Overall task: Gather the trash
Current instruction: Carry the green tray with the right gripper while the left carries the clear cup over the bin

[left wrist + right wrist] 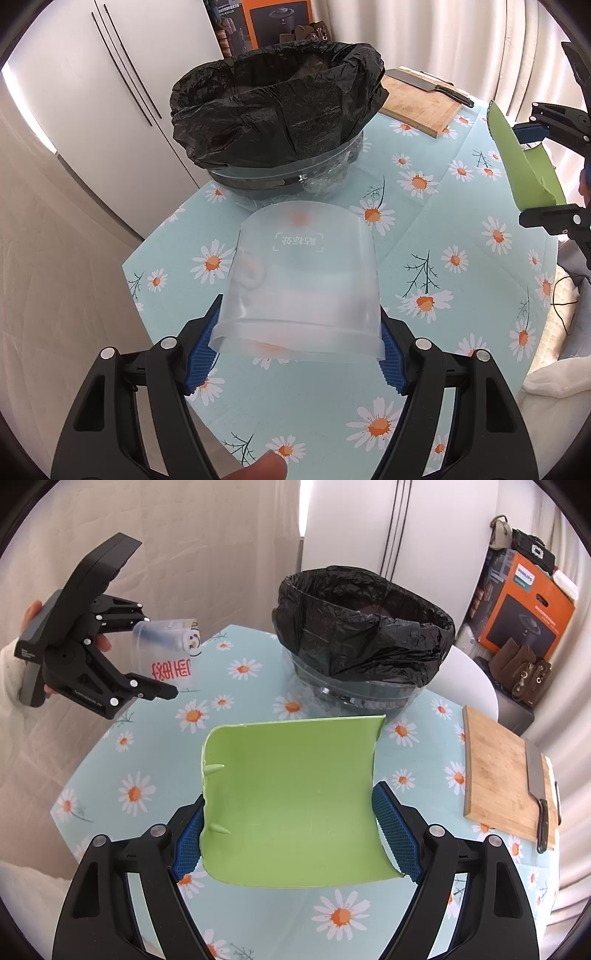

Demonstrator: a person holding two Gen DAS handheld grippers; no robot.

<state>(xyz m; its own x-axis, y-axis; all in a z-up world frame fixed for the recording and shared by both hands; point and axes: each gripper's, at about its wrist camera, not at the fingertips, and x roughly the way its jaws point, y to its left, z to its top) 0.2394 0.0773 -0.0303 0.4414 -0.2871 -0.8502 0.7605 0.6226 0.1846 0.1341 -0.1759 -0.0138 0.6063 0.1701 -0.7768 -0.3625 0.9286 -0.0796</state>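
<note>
My left gripper [297,354] is shut on a clear plastic cup [303,280], held on its side above the table with its base toward the bin; it also shows in the right wrist view [166,646]. My right gripper [290,834] is shut on a bent green plastic piece [291,797], held above the table; it shows at the right edge of the left wrist view [524,162]. A round bin lined with a black bag [277,110] stands at the far side of the table, ahead of both grippers [365,627].
The table has a light blue daisy cloth [424,240]. A wooden cutting board [502,775] with a cleaver [539,794] lies at the right. A white fridge [122,92] stands behind, with an orange box [524,602] and brown bags beside it.
</note>
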